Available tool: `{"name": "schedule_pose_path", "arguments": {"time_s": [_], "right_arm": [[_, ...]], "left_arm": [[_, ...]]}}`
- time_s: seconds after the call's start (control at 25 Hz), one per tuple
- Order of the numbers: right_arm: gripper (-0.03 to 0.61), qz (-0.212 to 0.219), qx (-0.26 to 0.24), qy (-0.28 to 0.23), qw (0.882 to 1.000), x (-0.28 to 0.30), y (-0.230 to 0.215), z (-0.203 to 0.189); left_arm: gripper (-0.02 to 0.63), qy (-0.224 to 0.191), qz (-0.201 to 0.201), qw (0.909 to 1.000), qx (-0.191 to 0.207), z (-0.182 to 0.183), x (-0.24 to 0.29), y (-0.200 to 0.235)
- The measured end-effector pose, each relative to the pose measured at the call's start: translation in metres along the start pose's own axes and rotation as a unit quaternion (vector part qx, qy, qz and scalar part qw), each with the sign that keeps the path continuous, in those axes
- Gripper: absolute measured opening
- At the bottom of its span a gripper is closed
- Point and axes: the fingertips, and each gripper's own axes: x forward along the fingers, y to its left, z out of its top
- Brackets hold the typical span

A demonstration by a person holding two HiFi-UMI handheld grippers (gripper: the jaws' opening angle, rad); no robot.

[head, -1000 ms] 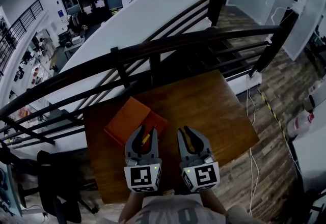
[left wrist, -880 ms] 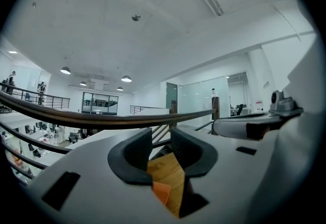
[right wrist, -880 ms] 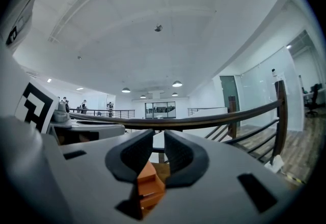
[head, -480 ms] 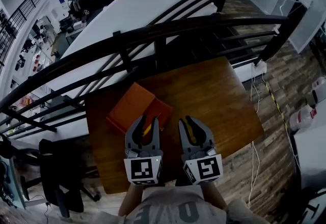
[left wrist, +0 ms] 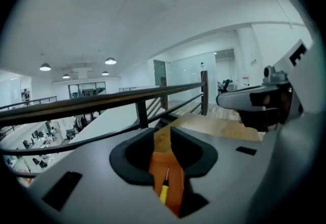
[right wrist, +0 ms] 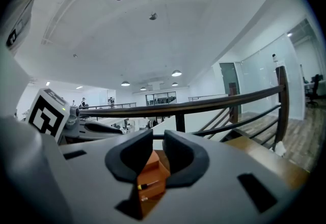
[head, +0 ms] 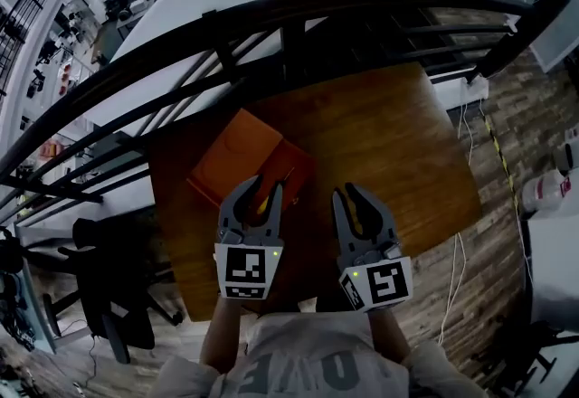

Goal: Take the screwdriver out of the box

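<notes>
An orange box lies open on the wooden table [head: 398,152], its lid [head: 237,150] folded out to the left of its tray [head: 291,172]. The screwdriver, with a yellow handle [left wrist: 163,193] and a thin shaft, lies in the tray and also shows in the right gripper view [right wrist: 145,186]. My left gripper [head: 265,188] hovers over the tray's near edge; its jaws stand almost together with only a narrow slit, and nothing is held. My right gripper [head: 352,197] hangs over bare table to the right of the box, jaws likewise nearly closed and empty.
A dark metal railing [head: 298,16] runs along the table's far side, with a drop to a lower floor behind it. A black office chair [head: 109,297] stands left of the table. Cables [head: 457,270] trail over the wooden floor at the right.
The head view has tilted further down, so table and box sit higher in the frame. Both grippers have come a little further over the table, the left over the box tray. Their jaws look unchanged.
</notes>
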Motion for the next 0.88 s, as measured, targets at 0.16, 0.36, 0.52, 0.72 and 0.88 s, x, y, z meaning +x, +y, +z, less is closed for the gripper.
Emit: {"name": "schedule_pose_path", "arguments": {"time_s": [0.16, 0.36, 0.52, 0.72, 0.88], "right_arm": [[0.064, 0.004, 0.007, 0.029, 1.000, 0.001, -0.003, -0.017], [0.063, 0.029, 0.018, 0.084, 0.996, 0.002, 0.004, -0.052], [0.063, 0.049, 0.027, 0.120, 0.991, 0.005, 0.014, -0.079], [0.063, 0.054, 0.040, 0.143, 0.987, 0.008, 0.016, -0.103], [0.063, 0.055, 0.046, 0.159, 0.985, 0.012, 0.013, -0.122]], "left_arm": [[0.112, 0.073, -0.024, 0.9970, -0.008, -0.033, 0.014, 0.001], [0.112, 0.153, -0.068, 0.9859, -0.004, -0.072, 0.030, -0.008], [0.112, 0.208, -0.091, 0.9739, -0.001, -0.103, 0.038, -0.010], [0.117, 0.274, -0.106, 0.9560, -0.002, -0.141, 0.045, -0.012], [0.117, 0.315, -0.112, 0.9425, -0.001, -0.167, 0.049, -0.011]]}}
